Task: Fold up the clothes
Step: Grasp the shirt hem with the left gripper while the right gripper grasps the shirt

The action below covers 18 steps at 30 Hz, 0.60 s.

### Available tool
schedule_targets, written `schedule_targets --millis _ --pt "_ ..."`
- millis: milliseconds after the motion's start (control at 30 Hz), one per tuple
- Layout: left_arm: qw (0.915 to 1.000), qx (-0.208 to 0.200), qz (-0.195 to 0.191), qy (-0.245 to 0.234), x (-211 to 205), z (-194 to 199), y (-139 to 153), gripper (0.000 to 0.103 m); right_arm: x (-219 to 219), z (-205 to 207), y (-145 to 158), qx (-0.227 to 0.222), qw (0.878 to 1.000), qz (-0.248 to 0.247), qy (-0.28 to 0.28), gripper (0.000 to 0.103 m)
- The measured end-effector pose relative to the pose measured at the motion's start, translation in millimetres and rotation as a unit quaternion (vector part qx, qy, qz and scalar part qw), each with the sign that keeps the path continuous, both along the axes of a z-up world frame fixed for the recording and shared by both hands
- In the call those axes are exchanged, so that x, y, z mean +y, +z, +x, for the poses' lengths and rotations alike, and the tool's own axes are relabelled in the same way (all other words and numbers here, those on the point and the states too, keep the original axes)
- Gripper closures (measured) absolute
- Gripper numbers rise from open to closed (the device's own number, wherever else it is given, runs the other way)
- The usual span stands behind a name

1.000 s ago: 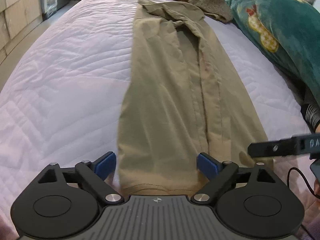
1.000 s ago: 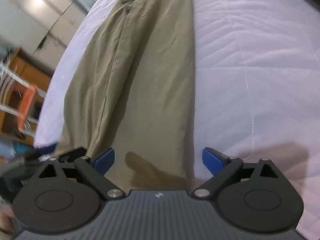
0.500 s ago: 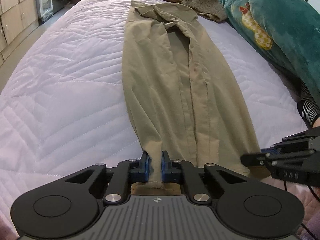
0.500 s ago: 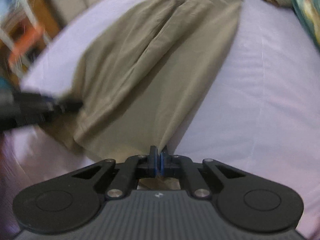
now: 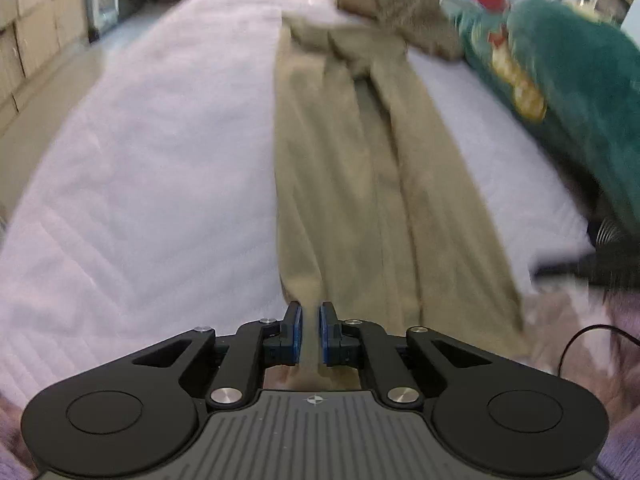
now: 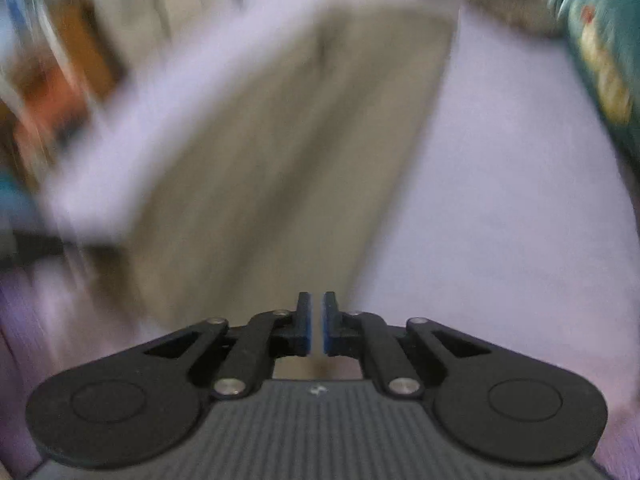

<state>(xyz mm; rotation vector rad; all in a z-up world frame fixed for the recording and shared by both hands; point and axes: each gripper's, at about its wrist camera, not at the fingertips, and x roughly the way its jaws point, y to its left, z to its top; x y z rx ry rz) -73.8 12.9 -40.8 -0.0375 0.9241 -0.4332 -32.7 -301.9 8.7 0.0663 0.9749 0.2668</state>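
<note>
Khaki trousers (image 5: 360, 184) lie stretched lengthwise on the bed, waistband at the far end. My left gripper (image 5: 310, 332) is shut on the near hem at its left corner. In the left wrist view the right gripper (image 5: 580, 268) shows as a dark blur by the hem's right corner. The right wrist view is heavily blurred. There the trousers (image 6: 280, 160) run away to the upper left, and my right gripper (image 6: 316, 328) is shut on their near edge, with tan cloth showing under the pads.
The bed has a pale quilted cover (image 5: 140, 160) with bare room to the left of the trousers. A green blanket (image 5: 560, 80) is heaped along the right side. A brown fuzzy garment (image 5: 400, 4) lies at the far end. Cardboard boxes (image 5: 24, 20) line the left wall.
Both grippers went from open astride the hem to shut on it. Since then they have moved with the cloth; both views are now blurred and the bed sits lower in frame.
</note>
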Motion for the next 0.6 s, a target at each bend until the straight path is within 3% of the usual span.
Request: schedule_targets --millis 33,67,100,133,267,367,467,600 --pt "0.9999 -0.013 -0.009 0.002 -1 3 8 0.092 0 16 10 -0.032 0.999 0.021 -0.016 0.075" --pt "0.9996 -0.020 -0.018 0.000 -4 6 14 0.091 0 32 20 -0.063 0.997 0.043 -0.032 0.068" --pt "0.9994 -0.022 -0.025 -0.008 -9 10 17 0.091 0 56 23 -0.077 0.994 0.061 -0.048 0.055" --pt "0.9990 -0.023 -0.033 -0.019 -17 13 17 0.089 2 80 22 -0.077 0.993 0.074 -0.054 0.050" --pt "0.9972 -0.008 -0.038 -0.064 -49 23 2 0.085 9 160 11 -0.099 0.985 0.115 -0.087 0.049" --pt "0.9962 0.029 -0.036 -0.074 -55 30 -21 0.085 14 202 3 -0.120 0.981 0.112 -0.107 0.048" --pt "0.9961 0.051 -0.036 -0.063 -45 37 -38 0.085 25 221 -8 -0.111 0.984 0.104 -0.096 0.045" --pt "0.9960 0.052 -0.059 -0.041 -30 55 -36 0.085 38 231 -38 -0.083 0.993 0.068 -0.056 0.042"
